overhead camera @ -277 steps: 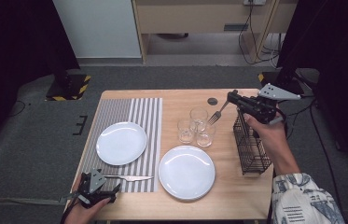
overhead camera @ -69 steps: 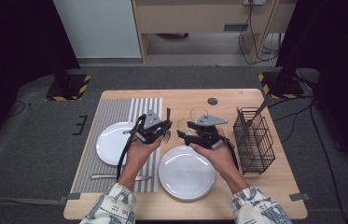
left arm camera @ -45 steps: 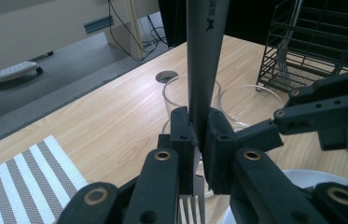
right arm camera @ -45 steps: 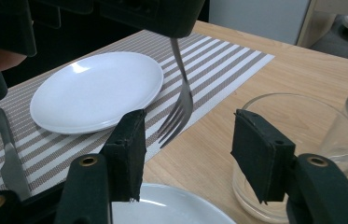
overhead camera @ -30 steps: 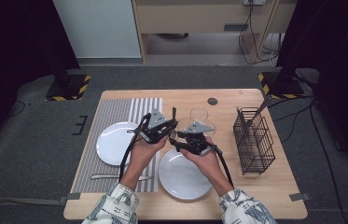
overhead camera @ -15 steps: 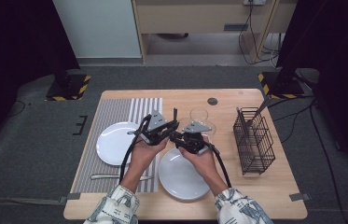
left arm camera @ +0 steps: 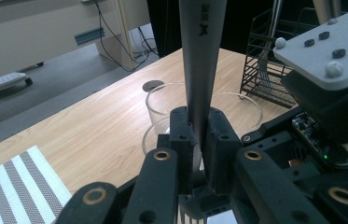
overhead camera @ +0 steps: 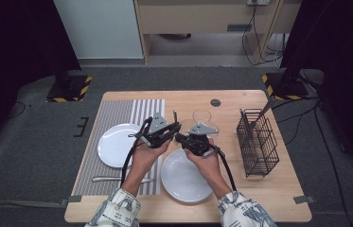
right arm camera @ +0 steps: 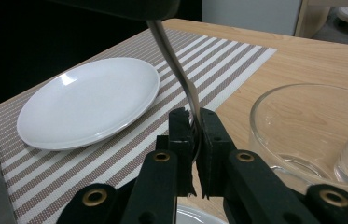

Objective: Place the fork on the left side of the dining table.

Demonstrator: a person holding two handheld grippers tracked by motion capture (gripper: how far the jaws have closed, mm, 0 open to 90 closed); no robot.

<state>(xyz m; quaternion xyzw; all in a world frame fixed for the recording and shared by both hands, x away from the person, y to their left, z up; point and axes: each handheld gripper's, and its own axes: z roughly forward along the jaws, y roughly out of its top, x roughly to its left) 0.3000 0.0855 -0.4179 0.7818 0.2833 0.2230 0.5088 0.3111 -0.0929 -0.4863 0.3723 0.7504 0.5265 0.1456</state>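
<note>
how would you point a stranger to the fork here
Start at the wooden table and find the two hands at its middle. The fork is the slim metal piece clamped between the left gripper and right gripper, off the table.

glasses (overhead camera: 201, 118) just beyond, wire rack (overhead camera: 257, 142) right, bare wood (overhead camera: 278, 189) near it

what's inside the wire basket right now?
In the high view, the wire basket at the table's right side holds one upright piece of cutlery, near its far left corner. Its lower end is blurred behind the wires, so I can't tell its type. The rest looks bare.
</note>
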